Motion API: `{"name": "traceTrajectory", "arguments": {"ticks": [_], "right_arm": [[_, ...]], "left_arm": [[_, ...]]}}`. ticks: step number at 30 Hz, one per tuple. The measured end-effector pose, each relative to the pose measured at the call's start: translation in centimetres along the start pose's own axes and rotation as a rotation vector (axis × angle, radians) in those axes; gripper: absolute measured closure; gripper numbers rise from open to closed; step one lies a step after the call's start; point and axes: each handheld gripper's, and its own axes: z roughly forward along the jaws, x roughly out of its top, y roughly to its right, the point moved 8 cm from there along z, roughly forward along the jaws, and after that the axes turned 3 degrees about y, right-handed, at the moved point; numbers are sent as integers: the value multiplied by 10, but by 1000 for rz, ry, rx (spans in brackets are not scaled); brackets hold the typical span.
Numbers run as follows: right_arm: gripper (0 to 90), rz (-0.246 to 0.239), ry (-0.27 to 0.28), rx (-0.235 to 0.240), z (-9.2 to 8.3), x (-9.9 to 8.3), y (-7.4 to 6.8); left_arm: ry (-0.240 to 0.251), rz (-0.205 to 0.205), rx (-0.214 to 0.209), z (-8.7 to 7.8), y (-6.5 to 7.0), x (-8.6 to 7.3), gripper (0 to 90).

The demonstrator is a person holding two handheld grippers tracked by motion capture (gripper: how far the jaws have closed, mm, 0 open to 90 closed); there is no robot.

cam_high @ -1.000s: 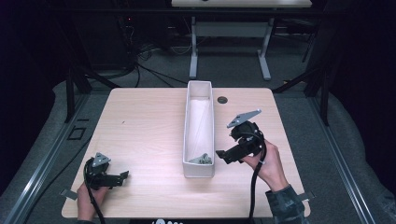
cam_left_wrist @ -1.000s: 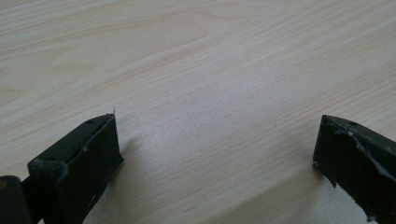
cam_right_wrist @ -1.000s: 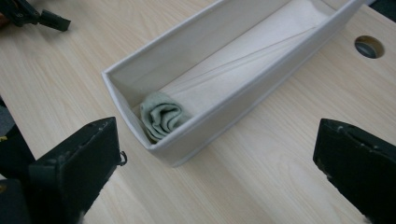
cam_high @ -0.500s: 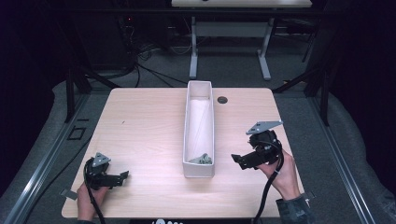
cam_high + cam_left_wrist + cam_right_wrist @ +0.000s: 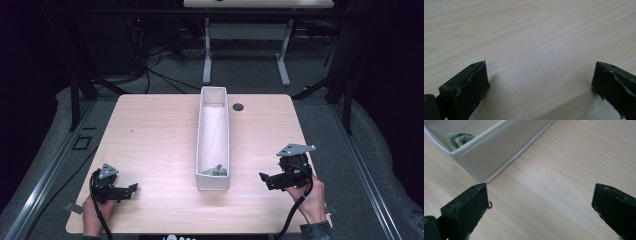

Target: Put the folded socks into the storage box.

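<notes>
While the grey-green crumpled object [image 5: 216, 170] lies at the near end of the long white tray [image 5: 226, 150], mid-frame, the empty, wide-open right gripper [image 5: 265, 177] sits nearer than the open left gripper [image 5: 131, 189].

The counter [image 5: 150, 140] is pale wood with a fine, light grain. At the frame's centre stands a white bin [image 5: 201, 135], with a small grey-green thing [image 5: 216, 171] in its lower end. At lower left and lower right, the left tool [image 5: 131, 189] and right tool [image 5: 263, 178] are black, each topped by a grey plate. A dark round spot [image 5: 238, 107] marks the counter's upper part.
</notes>
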Motion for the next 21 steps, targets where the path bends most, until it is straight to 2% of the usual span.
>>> {"name": "traceTrajectory", "arguments": {"ticks": [6,15,16,18,19,20,21], "right_arm": [[10,24,-2,-18,10,-20,5],[13,86,-48,-38,29,-56,13],[13,99,-45,1,32,-61,13],[13,107,-62,-39,36,-69,16],[13,115,-48,13,39,-70,14],[13,117,-61,-19,40,-74,15],[11,121,-57,-24,42,-77,16]], "left_arm": [[0,0,0,0,0,0,5],[0,0,0,0,0,0,5],[0,0,0,0,0,0,5],[0,0,0,0,0,0,5],[0,0,0,0,0,0,5],[0,0,0,0,0,0,5],[0,0,0,0,0,0,5]]}}
